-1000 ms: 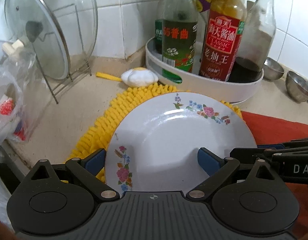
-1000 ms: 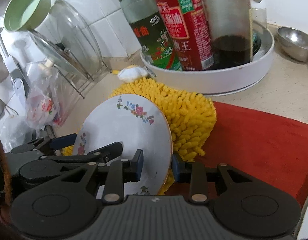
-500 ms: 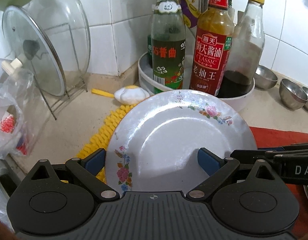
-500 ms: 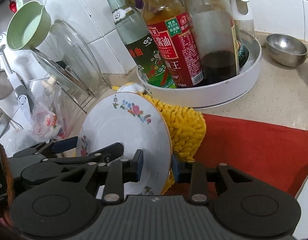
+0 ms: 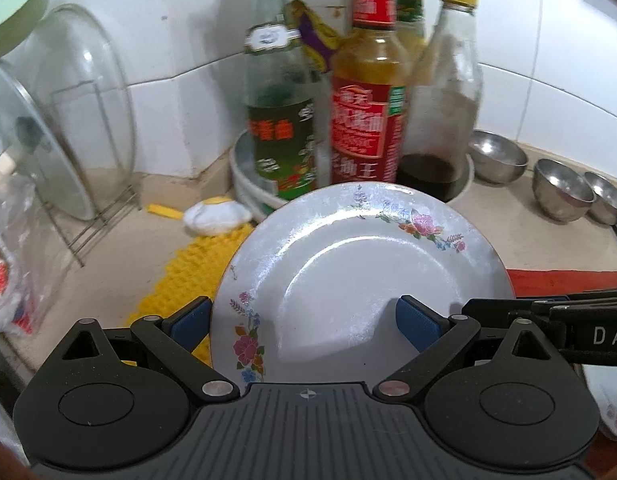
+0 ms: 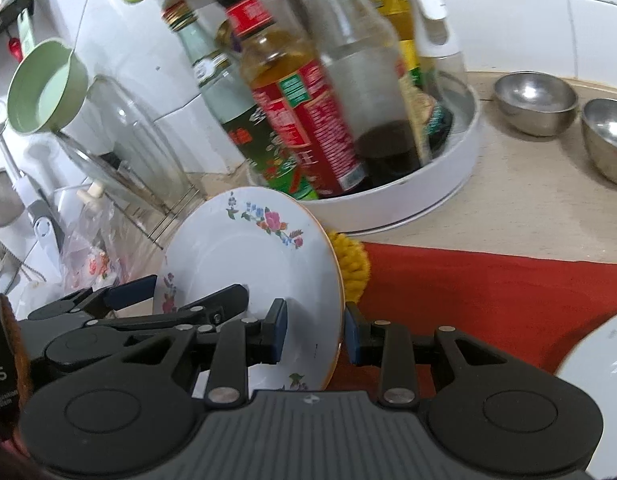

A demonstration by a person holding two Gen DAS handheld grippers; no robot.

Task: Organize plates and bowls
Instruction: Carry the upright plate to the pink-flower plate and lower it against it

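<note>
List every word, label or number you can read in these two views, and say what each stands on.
"DA": white letters on the right claw, on its side, cut off by the picture edge.
"AS": on the left claw, on its black body, also cut off; the smaller print beneath is unreadable.
Red-label bottle: Chinese characters, too blurred.
Green-label bottle: red characters, too blurred.
</note>
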